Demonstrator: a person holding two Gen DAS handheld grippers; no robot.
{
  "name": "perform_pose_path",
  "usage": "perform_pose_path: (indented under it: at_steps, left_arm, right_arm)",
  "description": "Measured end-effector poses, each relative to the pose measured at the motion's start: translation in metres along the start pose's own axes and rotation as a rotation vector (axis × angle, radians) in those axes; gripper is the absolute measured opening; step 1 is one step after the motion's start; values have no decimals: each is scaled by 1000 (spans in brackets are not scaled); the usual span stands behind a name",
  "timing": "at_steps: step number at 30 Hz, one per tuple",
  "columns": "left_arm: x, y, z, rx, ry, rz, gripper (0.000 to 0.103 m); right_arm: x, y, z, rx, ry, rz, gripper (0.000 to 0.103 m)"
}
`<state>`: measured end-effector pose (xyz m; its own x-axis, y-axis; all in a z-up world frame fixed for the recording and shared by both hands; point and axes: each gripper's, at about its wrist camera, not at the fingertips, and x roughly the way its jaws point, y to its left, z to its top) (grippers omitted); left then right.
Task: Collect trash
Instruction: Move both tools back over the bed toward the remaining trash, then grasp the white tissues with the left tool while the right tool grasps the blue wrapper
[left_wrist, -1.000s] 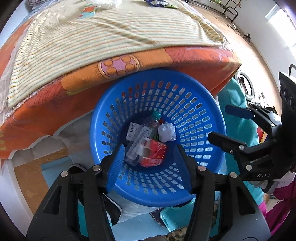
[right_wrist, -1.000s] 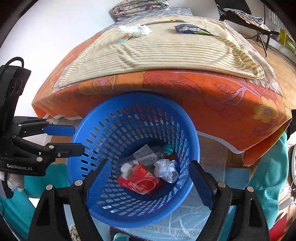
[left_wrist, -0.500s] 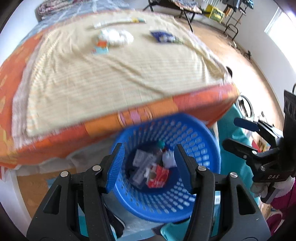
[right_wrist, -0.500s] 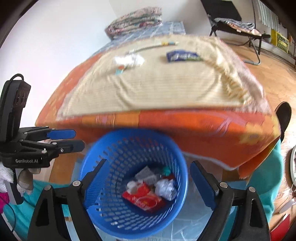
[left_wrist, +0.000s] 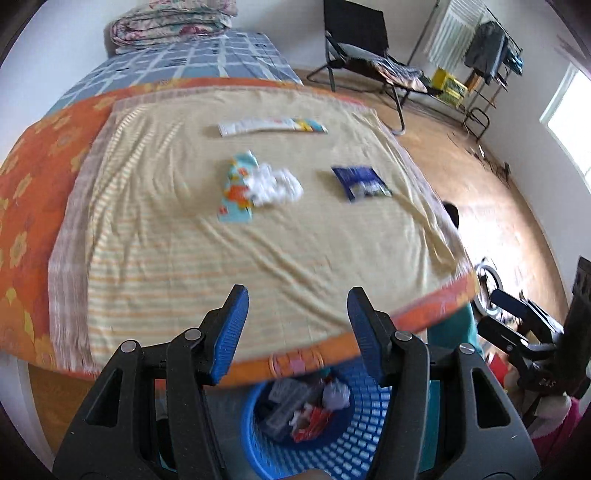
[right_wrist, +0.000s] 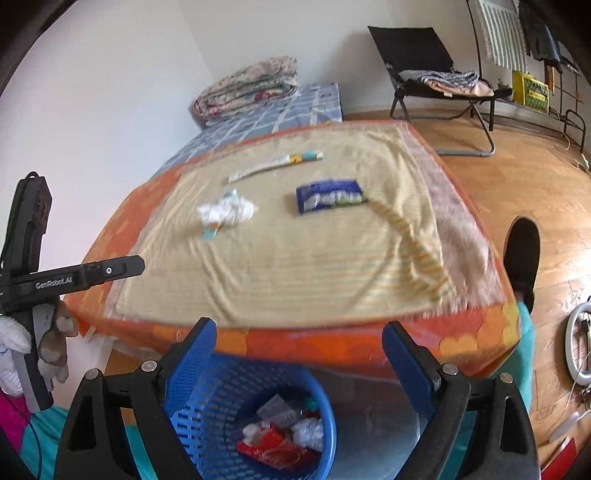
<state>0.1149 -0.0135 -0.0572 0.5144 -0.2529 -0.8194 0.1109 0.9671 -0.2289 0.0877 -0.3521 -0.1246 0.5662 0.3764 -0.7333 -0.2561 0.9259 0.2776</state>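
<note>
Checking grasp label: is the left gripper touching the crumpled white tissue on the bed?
Apart. Left wrist view: the left gripper is empty, crumpled white tissue lies far ahead.

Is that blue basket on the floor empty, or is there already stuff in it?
Partly filled. The basket holds a red wrapper, crumpled white paper and more at its bottom.

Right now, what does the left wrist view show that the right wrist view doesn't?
Only left wrist: the window at the right edge, and the right gripper seen from the side, open.
Only right wrist: a black shoe on the floor past the bed corner, and the left gripper from the side.
Both: the blue basket holding trash, plus the crumpled tissue, blue wrapper and toothpaste tube on the bed.
</note>
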Motion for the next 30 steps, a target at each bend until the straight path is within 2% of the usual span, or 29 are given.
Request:
perform_pose_path:
  at_steps: [9,16,21,30]
  left_arm:
    - [27,26,49,-101,-33,-16,57]
    - [53,44,74,-211,-25,-46,57]
    - [74,47,83,-229,-1,-43,57]
    - [110,46,93,-217,51,-25,57]
  right_arm:
    - [25,-18,55,66,-11,12,93]
    - [70,-42,86,254,45,75,93]
    - [105,-57,96,377,99,109,93]
    - [157,-81,108,510,176,136,93]
